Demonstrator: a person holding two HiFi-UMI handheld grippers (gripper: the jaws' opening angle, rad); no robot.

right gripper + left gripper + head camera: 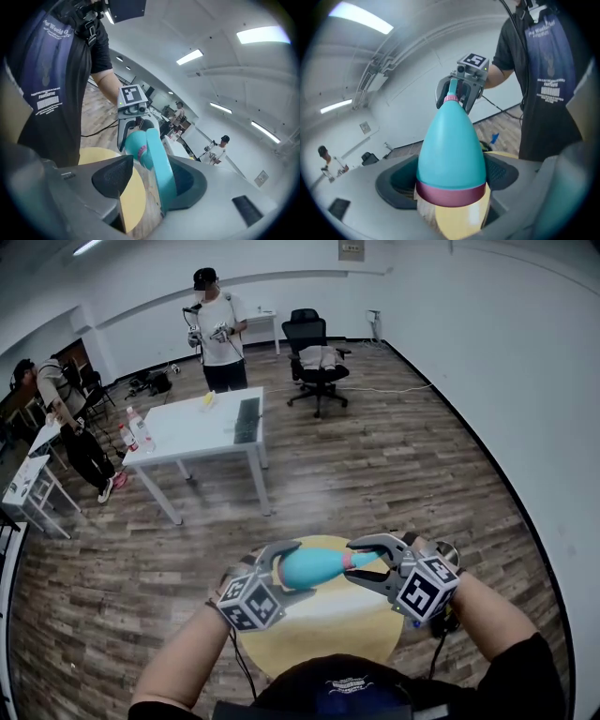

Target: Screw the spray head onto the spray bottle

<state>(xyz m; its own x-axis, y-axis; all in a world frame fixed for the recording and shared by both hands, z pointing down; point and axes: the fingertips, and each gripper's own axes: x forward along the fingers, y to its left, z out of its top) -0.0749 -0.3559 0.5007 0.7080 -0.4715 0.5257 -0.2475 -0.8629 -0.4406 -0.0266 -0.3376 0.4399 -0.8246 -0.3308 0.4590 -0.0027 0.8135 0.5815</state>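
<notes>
1. Head view, near side: the left gripper (279, 570) and the right gripper (360, 561) are held close to the person, above a round yellow table (328, 629). The teal spray bottle (314, 565) lies horizontal between them, clear of the table top. Its wide base points left and its neck points right.
2. Head view, grippers: the left gripper is clamped on the base end of the spray bottle. The right gripper's jaws bracket the neck end at the pink collar (349, 561).
3. Head view, far side: a white table (202, 432) stands on the wood floor. A black office chair (314, 357) stands to its right.
4. Left gripper view: the jaws are spread wide and pressed on the bottle's broad base, one on each side, near a maroon band (450, 193). The bottle tapers away to its neck, where the right gripper sits with its marker cube (474, 61) on top.
5. Right gripper view: the jaws stand apart. The teal spray head (159, 164) lies between them, against the right-hand jaw. The left-hand pad (115, 176) is clear of it, and table and floor show through the gap, so nothing is gripped.
6. Right gripper view, far end: the spray head meets the bottle at the pink collar. How far it is threaded on cannot be told.
</notes>
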